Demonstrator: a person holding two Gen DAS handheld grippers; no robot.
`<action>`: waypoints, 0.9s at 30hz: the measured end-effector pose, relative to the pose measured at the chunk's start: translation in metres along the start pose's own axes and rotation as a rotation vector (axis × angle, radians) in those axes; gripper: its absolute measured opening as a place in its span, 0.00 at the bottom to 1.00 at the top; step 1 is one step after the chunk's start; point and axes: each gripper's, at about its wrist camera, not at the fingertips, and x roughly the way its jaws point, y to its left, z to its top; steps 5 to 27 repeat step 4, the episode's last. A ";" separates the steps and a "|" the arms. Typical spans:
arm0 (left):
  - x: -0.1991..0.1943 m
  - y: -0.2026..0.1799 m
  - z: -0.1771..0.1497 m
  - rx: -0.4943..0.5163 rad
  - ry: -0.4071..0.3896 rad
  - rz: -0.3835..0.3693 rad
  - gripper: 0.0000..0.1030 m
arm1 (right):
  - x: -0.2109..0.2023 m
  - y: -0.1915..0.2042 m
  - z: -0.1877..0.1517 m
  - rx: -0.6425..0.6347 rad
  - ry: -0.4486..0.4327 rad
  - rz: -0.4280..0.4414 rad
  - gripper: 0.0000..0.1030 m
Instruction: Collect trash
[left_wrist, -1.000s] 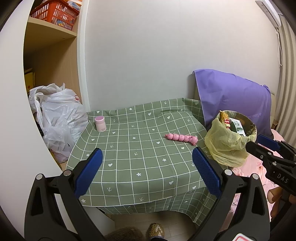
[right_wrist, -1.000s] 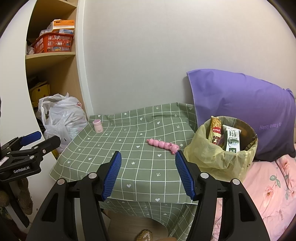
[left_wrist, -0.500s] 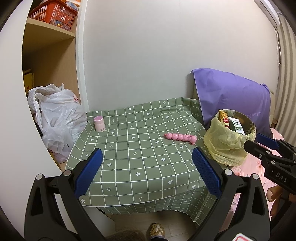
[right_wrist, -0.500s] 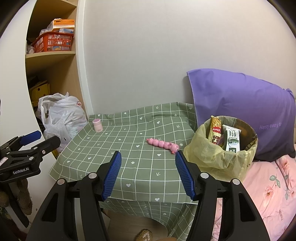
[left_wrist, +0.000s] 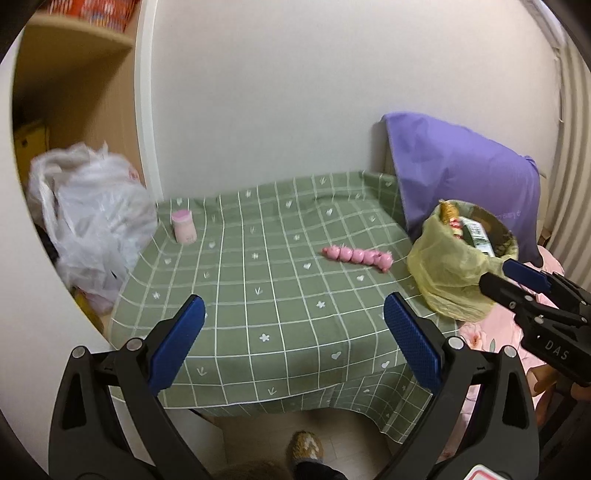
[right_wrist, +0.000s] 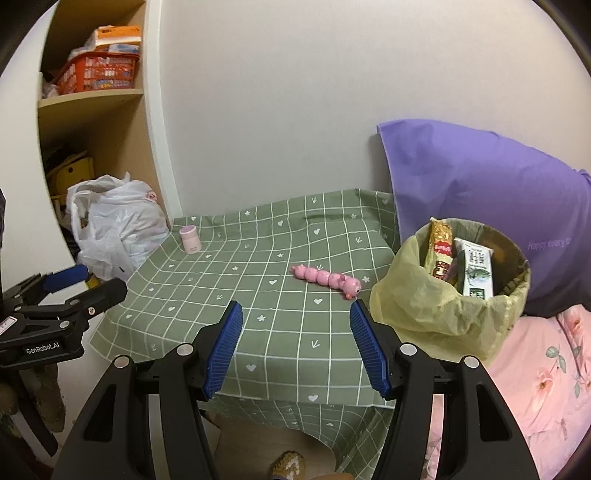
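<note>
Probably light, rigid, jointed: pink caterpillar toy (right_wrist: 327, 278) lying ahead of right gripper (right_wrist: 295, 347), on surface (right_wrist: 258, 295) beside lined bin (right_wrist: 436, 306). Best pinched mid-body, across one segment. Both grippers spread, empty; left gripper (left_wrist: 291, 339) farther back.

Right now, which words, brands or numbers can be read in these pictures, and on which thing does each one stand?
"GenRobot.AI": on the left gripper body.
"DAS": on the right gripper body.
"Happy every": on the purple pillow, cut off at the edge.
Snack packets in the trash bin: print too small to read.
Red basket: labels blurred.
</note>
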 end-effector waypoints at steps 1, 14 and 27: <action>0.012 0.005 0.001 -0.013 0.024 0.000 0.90 | 0.008 0.001 0.002 -0.002 0.008 0.003 0.55; 0.071 0.040 0.004 -0.100 0.113 0.053 0.90 | 0.051 0.004 0.013 -0.019 0.044 0.014 0.57; 0.071 0.040 0.004 -0.100 0.113 0.053 0.90 | 0.051 0.004 0.013 -0.019 0.044 0.014 0.57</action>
